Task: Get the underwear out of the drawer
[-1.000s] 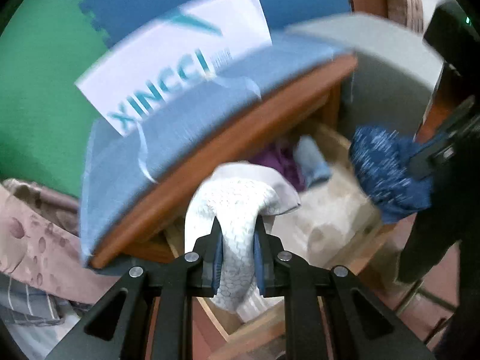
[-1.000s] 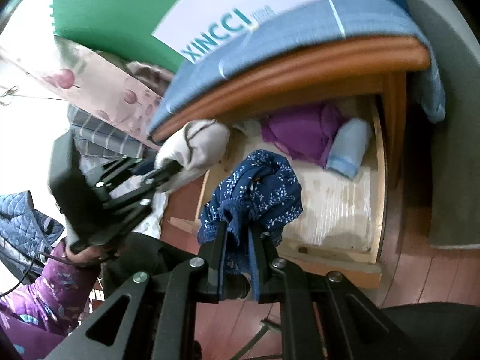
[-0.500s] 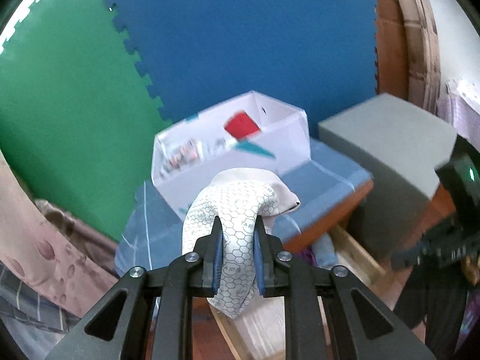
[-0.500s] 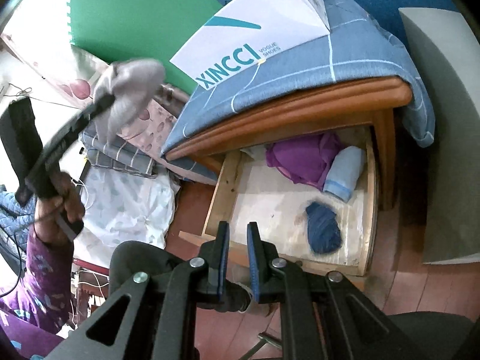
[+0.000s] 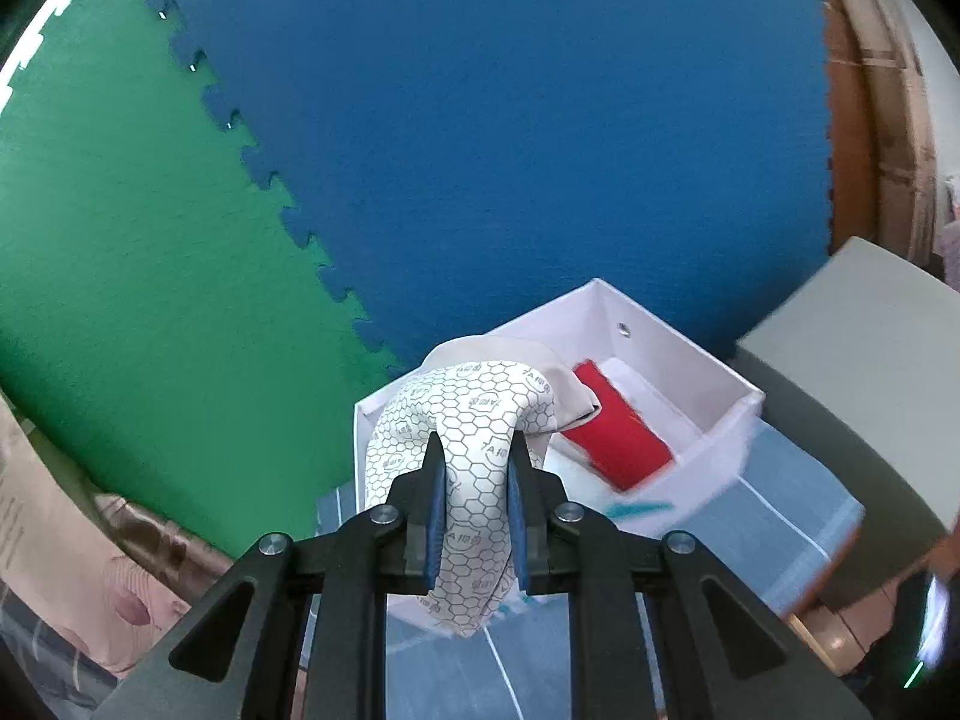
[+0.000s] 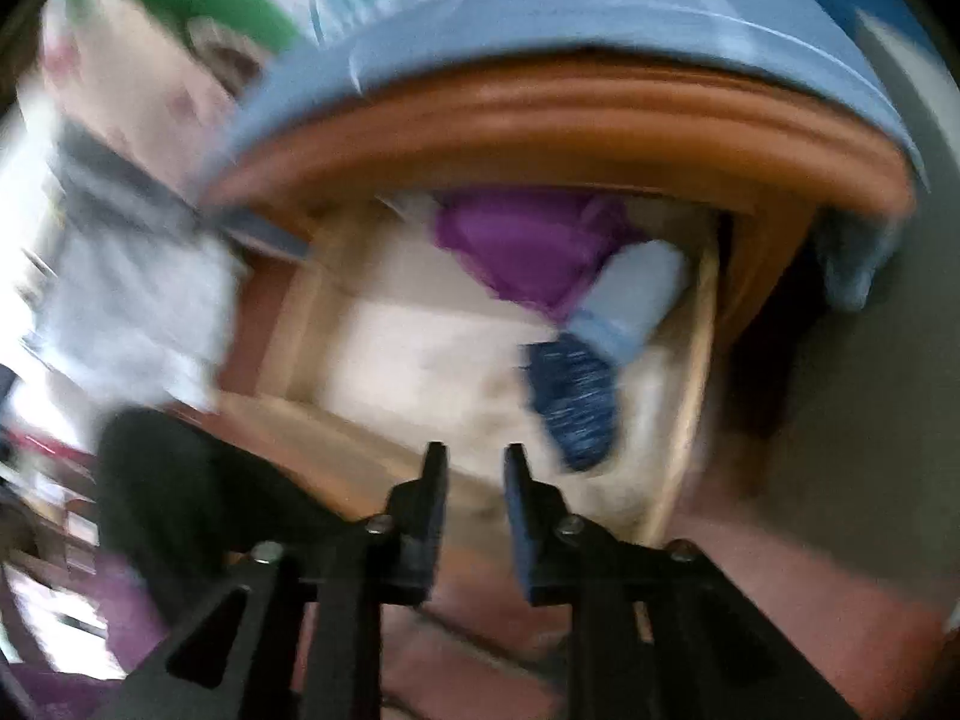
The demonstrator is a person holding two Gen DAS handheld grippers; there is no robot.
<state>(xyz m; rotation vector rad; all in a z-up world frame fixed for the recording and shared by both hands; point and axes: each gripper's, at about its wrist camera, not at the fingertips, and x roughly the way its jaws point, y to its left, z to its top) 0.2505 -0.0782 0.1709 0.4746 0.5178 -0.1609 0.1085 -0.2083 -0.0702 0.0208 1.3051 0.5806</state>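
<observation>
1. The left gripper (image 5: 474, 507) pinches a white piece of underwear (image 5: 468, 420) printed with a honeycomb pattern; the cloth bulges above the pads and hangs below them.
2. Just beyond that underwear sits an open white box (image 5: 708, 384) holding a red item (image 5: 618, 438), on a blue cloth (image 5: 780, 528) that covers the furniture top.
3. Farther off, blue foam mats (image 5: 510, 150) and green foam mats (image 5: 120, 270) form the backdrop.
4. The right gripper (image 6: 471, 480) is opening, with nothing between its pads, and points down at the open wooden drawer (image 6: 690, 396).
5. Ahead of it and slightly right, dark blue patterned underwear (image 6: 573, 399) lies on the drawer floor.
6. Beyond that lie a pale blue roll (image 6: 636, 294) and a purple garment (image 6: 522, 246); the view is smeared, so whether they touch is uncertain.
</observation>
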